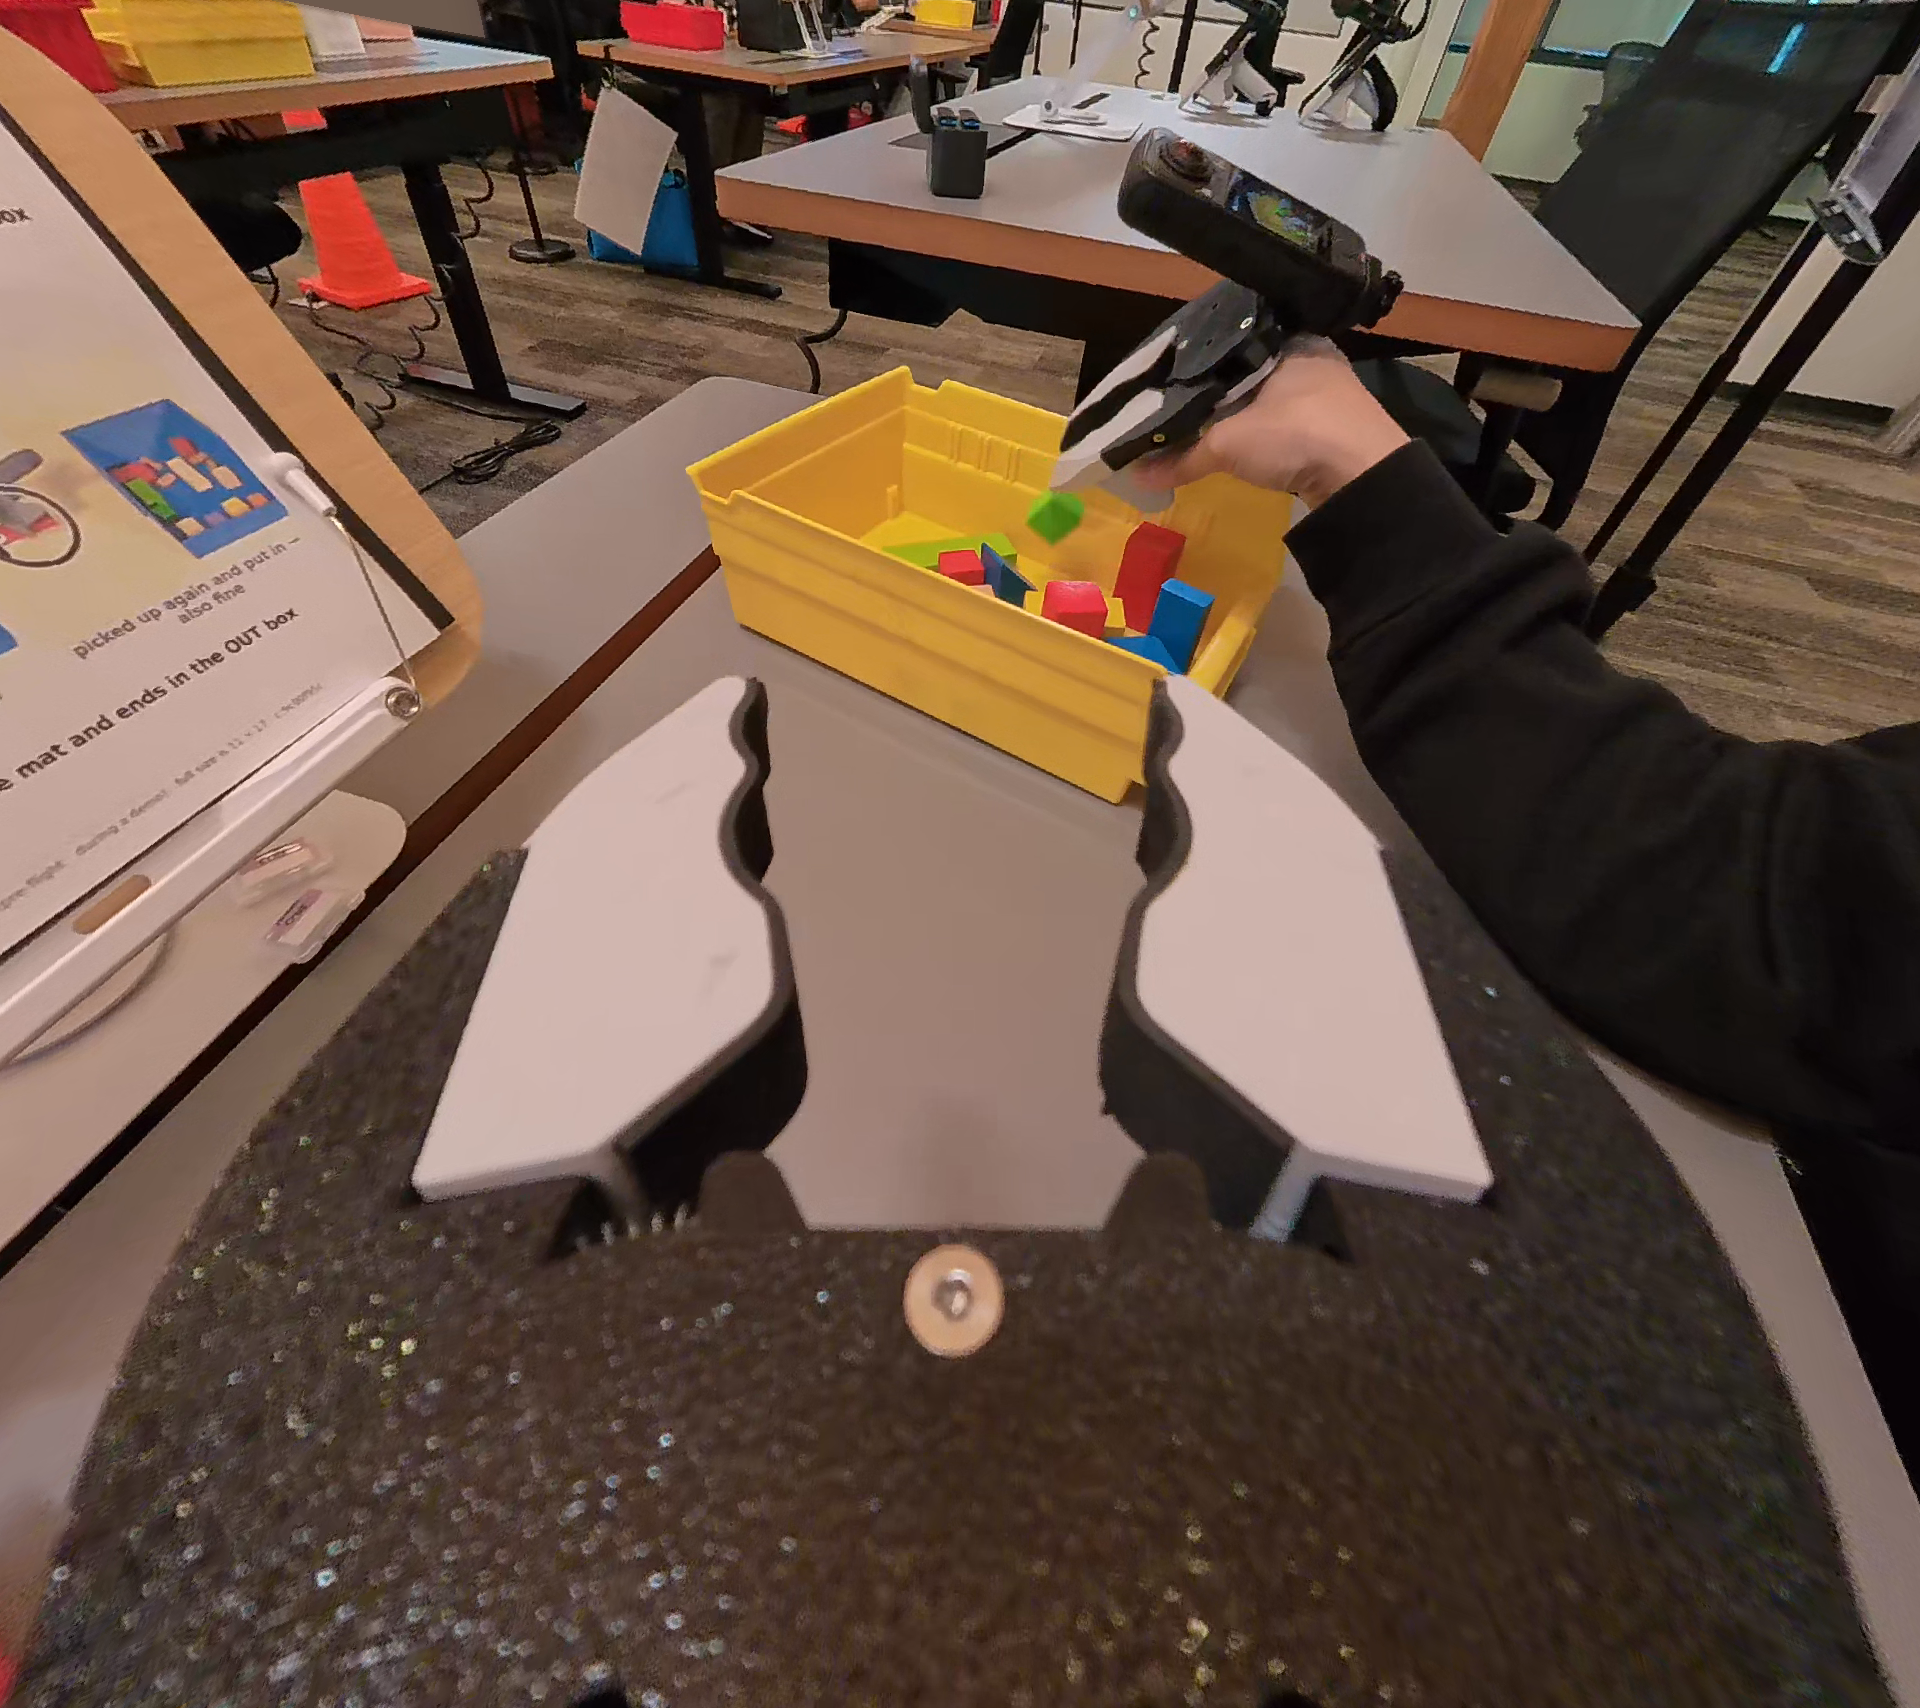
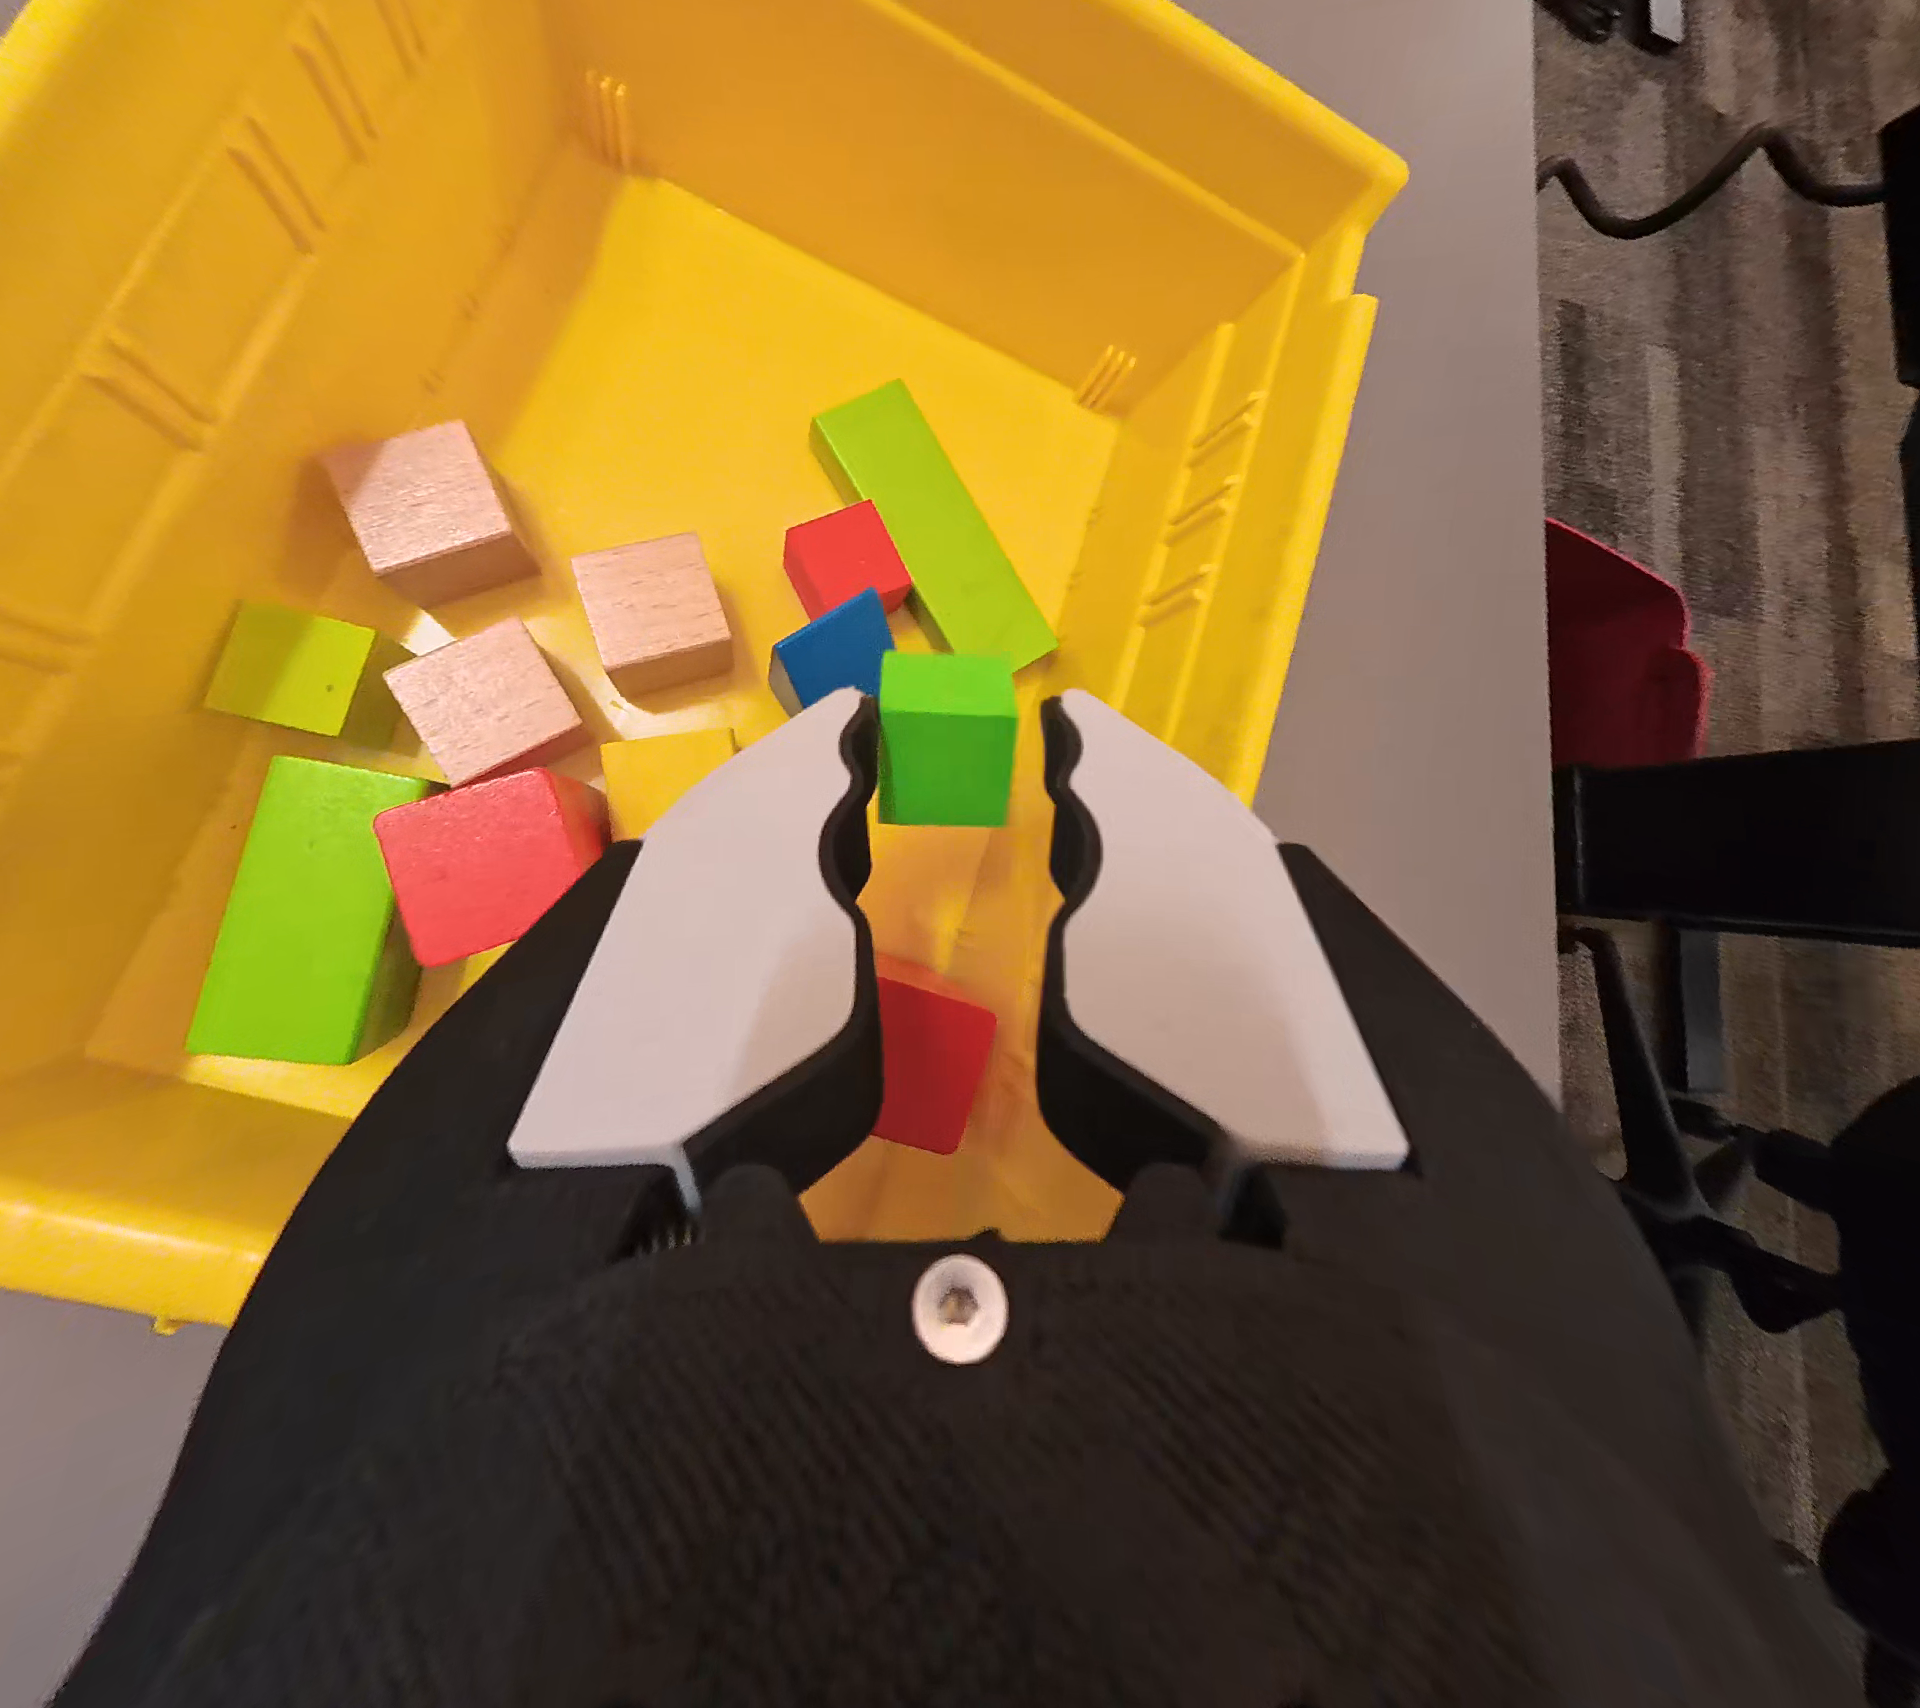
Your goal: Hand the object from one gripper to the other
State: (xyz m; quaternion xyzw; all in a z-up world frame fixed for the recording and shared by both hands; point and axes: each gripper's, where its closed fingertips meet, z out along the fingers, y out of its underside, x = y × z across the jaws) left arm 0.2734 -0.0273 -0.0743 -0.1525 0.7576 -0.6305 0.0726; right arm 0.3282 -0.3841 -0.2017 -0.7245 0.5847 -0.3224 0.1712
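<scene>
A small green cube (image 2: 945, 739) sits between the fingertips of my right gripper (image 2: 954, 708), over the yellow bin (image 2: 831, 100). There is a clear gap between the cube and the right pad (image 2: 1065, 754), so the pads do not press on it. In the left wrist view the green cube (image 1: 1055, 515) is in the air just below the right gripper's (image 1: 1091, 453) tips, above the bin (image 1: 914, 650). My left gripper (image 1: 956, 702) is wide open and empty, low over the grey table in front of the bin.
The bin holds several loose blocks: red (image 2: 488, 858), green (image 2: 935, 536), blue (image 2: 831, 645) and plain wood (image 2: 426, 510). A stand with a printed sheet (image 1: 156, 567) is at the left. A black-sleeved arm (image 1: 1558, 775) reaches in from the right. There is about 40 centimeters between the tips of the two grippers.
</scene>
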